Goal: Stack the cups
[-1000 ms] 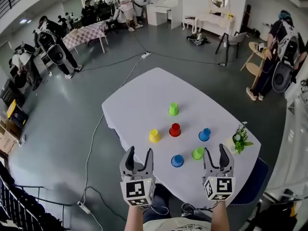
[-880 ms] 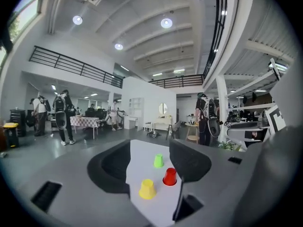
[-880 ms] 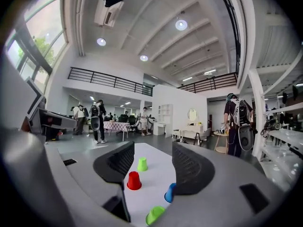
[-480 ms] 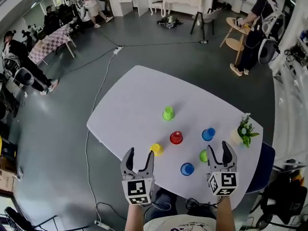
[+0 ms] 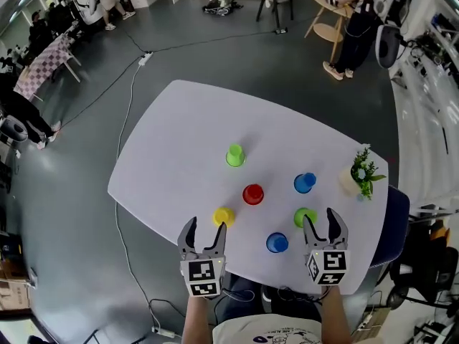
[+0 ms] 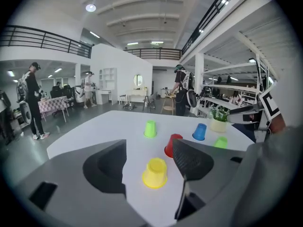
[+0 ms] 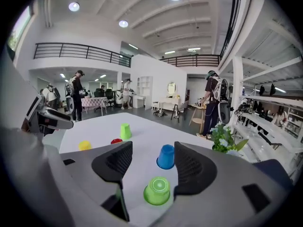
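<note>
Opening, both empty: left claw (image 5: pixel 204 228) faces the yellow cup (image 5: pixel 224 216) left of the red cup (image 5: pixel 252 193), right claw (image 5: pixel 320 219) the green cup (image 5: pixel 304 217) right of it.

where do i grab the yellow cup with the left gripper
Take the yellow cup by its tapered side wall, coming from the near side: it stands upside down, rim on the table, in line with the opening jaws of the left gripper.

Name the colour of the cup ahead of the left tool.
Yellow cup, clearest in the left gripper view.
</note>
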Available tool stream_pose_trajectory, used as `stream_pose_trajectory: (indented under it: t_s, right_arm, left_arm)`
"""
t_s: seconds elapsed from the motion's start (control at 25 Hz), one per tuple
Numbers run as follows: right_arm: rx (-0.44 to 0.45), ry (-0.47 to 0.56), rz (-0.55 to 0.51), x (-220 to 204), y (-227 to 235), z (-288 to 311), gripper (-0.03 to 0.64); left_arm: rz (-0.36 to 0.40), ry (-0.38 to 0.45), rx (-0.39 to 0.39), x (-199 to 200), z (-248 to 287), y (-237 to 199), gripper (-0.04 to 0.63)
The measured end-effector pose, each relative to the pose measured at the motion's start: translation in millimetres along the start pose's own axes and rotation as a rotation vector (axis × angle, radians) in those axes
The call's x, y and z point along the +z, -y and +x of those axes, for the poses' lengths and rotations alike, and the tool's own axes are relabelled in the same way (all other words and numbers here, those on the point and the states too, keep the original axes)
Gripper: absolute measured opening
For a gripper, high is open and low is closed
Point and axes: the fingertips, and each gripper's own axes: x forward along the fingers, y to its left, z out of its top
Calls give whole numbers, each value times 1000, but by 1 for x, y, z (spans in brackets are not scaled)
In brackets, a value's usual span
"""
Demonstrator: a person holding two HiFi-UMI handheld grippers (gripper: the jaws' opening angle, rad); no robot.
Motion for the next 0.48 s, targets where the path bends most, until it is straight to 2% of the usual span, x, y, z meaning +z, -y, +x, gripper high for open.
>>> stream_pose_trajectory:
  t_s: [0.32, 0.48]
  right_arm:
    - [14, -139, 14, -64, 25, 18, 293]
    - [32, -166, -4, -81, 35, 29, 293]
  left_arm:
    - [28, -117, -12, -36, 38, 23, 301]
    - [29, -153, -4, -51, 60, 32, 301]
